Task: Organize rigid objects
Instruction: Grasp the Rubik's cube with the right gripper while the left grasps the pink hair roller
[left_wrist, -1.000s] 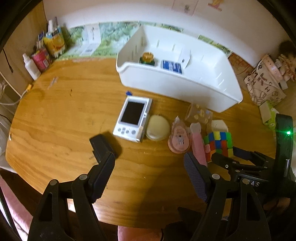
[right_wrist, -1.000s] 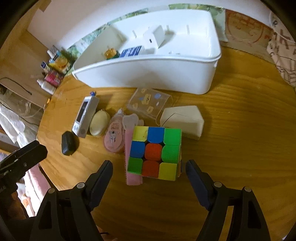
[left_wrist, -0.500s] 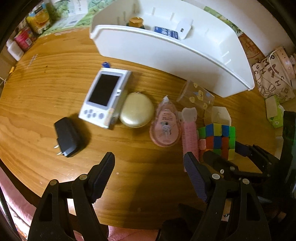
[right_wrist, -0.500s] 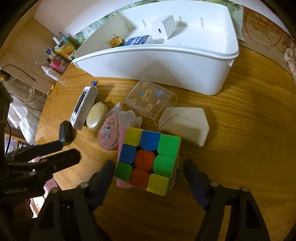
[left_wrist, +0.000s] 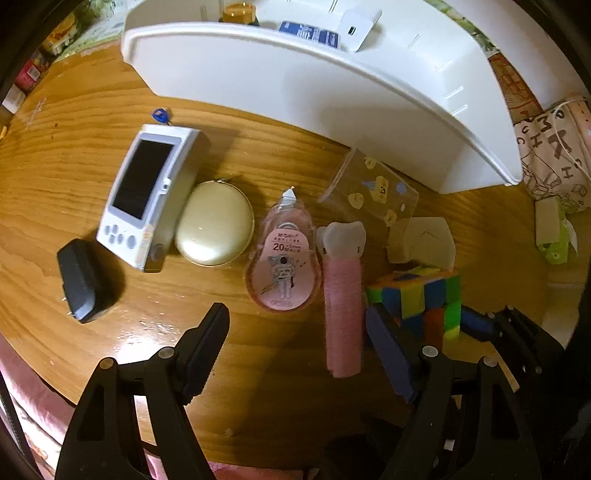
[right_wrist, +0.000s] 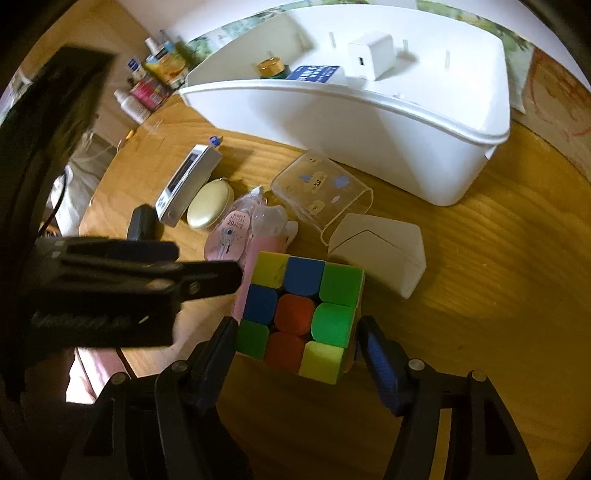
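Observation:
A multicoloured puzzle cube rests on the wooden table. My right gripper points down over it. Its jaws are closing with the cube between them, and only slim gaps show at the pads. My left gripper hangs open low over the table with nothing in it. Just beyond its fingers lie a pink correction tape and a pink tooth-topped stick. The white bin stands behind. It holds a white charger block, a blue box and a gold-lidded jar.
On the table lie a black plug adapter, a white handheld device, a cream round case, a clear stickered case and a white box. Bottles stand far left. A printed bag sits right.
My left gripper has come down and forward toward the row of objects and now shows in the right wrist view. My right gripper's jaws have narrowed around the cube.

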